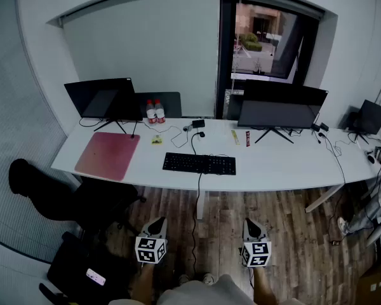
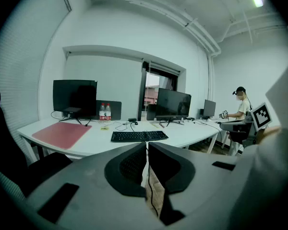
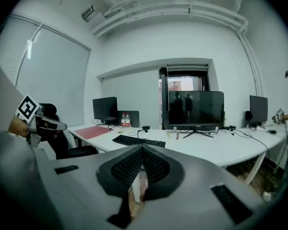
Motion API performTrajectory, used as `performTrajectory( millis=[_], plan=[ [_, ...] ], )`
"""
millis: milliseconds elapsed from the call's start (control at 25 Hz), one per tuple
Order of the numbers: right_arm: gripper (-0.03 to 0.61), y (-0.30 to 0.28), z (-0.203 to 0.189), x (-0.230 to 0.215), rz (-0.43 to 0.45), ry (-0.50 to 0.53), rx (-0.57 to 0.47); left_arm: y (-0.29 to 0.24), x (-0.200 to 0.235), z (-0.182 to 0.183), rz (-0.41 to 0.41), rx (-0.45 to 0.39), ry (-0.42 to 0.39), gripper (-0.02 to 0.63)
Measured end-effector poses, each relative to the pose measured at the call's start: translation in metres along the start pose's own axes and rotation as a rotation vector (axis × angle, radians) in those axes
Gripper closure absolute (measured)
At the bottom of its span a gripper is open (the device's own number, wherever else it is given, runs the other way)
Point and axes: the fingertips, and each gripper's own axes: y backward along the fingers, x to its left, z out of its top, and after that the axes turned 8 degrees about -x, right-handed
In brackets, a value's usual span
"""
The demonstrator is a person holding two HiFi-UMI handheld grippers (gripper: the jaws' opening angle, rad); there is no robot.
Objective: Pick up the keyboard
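Hanging low at the bottom of the head view, the left gripper (image 1: 157, 222) and the right gripper (image 1: 249, 223) sit side by side above the wooden floor (image 1: 286, 215), both clenched with nothing between their jaws; each gripper view shows its own pads pressed together. The keyboard (image 1: 199, 164) lies flat near the middle of the white desk (image 1: 273, 170), well apart from both grippers and close to the desk's front edge, its long side parallel to that edge. A black cable (image 1: 199, 199) drops over the front edge below the keyboard and runs down to the floor between the two grippers. Left of the keyboard lies a pink mat (image 1: 108, 154), and behind that stands a dark monitor (image 1: 101, 99) with two water bottles (image 1: 155, 112) beside it. A wider monitor (image 1: 279, 110) stands behind and to the right of the keyboard, and a small monitor (image 1: 373, 116) sits at the far right. A black chair (image 1: 57, 199) stands at the lower left, in front of the desk's mat end. In the left gripper view a person (image 2: 239, 107) sits at the far right end of the desk.
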Motion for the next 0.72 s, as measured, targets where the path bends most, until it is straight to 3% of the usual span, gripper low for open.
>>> performTrajectory(
  millis=[600,720],
  plan=[
    [0.577,0.003,-0.005,0.006,0.009,-0.016,0.011,-0.003,-0.009,-0.003,-0.037,0.009,-0.022,0.586],
    [0.569,0.004,-0.009,0.009,0.035,-0.03,0.016,-0.004,-0.016,-0.012,-0.065,0.036,-0.01,0.499]
  ],
)
